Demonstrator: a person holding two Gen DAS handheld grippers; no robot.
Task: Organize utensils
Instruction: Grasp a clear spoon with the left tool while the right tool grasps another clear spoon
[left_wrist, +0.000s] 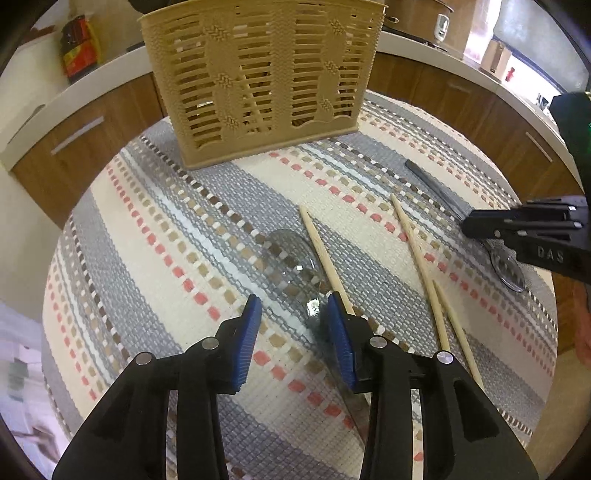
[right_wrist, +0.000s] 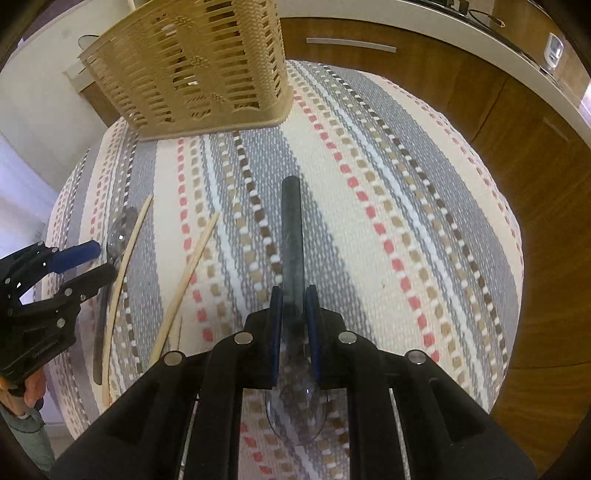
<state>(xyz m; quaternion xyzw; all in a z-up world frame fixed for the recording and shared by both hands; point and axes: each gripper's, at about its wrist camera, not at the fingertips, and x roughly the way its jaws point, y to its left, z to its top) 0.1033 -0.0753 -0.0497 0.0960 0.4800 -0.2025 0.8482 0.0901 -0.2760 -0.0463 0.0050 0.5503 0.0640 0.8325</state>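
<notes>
Utensils: two spoons (right_wrist: 293, 236) and chopsticks (left_wrist: 419, 254) lie on the tabletop (left_wrist: 155, 258), in front of the basket (left_wrist: 258, 81).
Basket: one stick inside; the rest is hard to see.
Right gripper (right_wrist: 293, 301): fingers pinch a spoon's handle.
Left gripper (left_wrist: 293, 314): fingers wide over the other spoon (left_wrist: 291, 266).
Left: most utensils.
</notes>
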